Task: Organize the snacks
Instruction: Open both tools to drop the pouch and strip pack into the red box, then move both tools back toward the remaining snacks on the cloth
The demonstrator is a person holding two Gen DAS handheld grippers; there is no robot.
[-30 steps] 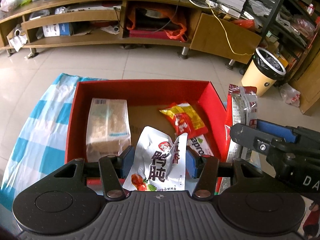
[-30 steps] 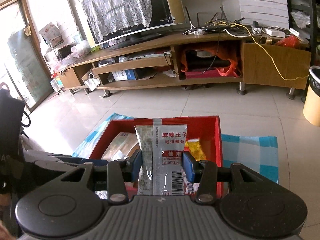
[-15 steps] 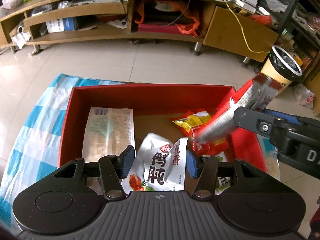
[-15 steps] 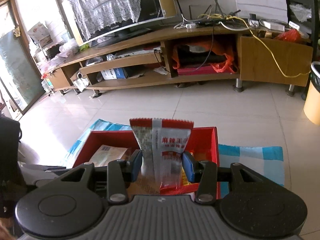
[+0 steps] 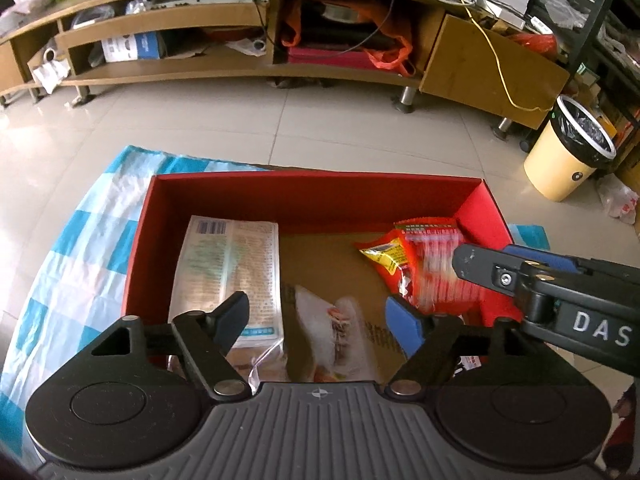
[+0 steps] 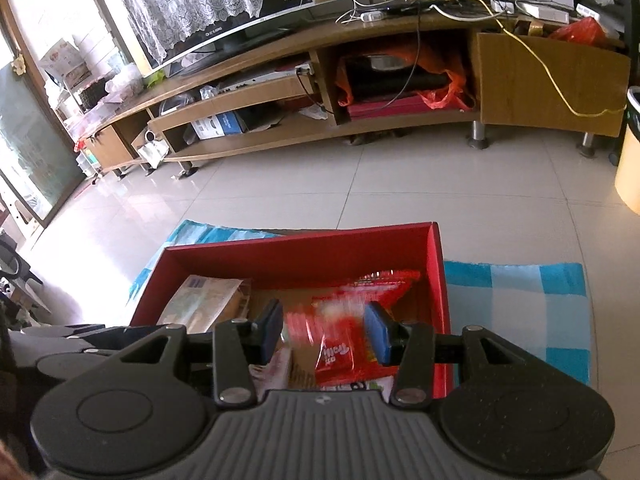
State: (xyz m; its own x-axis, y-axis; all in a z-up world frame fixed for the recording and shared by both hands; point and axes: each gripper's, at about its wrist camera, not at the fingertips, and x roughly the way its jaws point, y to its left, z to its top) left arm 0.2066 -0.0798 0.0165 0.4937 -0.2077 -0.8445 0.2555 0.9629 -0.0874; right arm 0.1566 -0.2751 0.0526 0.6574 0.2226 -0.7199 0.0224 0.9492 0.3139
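Observation:
A red box [image 5: 320, 196] [image 6: 300, 256] lies on a checked cloth. A beige pack [image 5: 228, 256] lies in its left half and a red and yellow pack [image 5: 384, 256] at its right. My left gripper [image 5: 316, 308] hovers over the near edge with its jaws opening. A blurred white packet [image 5: 332, 332] sits low between the pads, untouched. My right gripper [image 6: 323, 312] reaches in from the right, its fingers [image 5: 476, 264] over the box. It holds a blurred red and white packet [image 6: 340, 308] [image 5: 436, 264] tipped down into the box, and its jaws are just starting to open.
The blue and white cloth [image 5: 80, 248] [image 6: 520, 300] lies on a tiled floor. A long wooden TV cabinet [image 5: 240, 68] runs along the back. A cream bin [image 5: 568, 148] with a black liner stands at the right, beside dark shelving.
The left jaws have spread and the white packet has slipped down out of their grip. The right gripper has come over the box and lowered, tipping its red and white packet forward.

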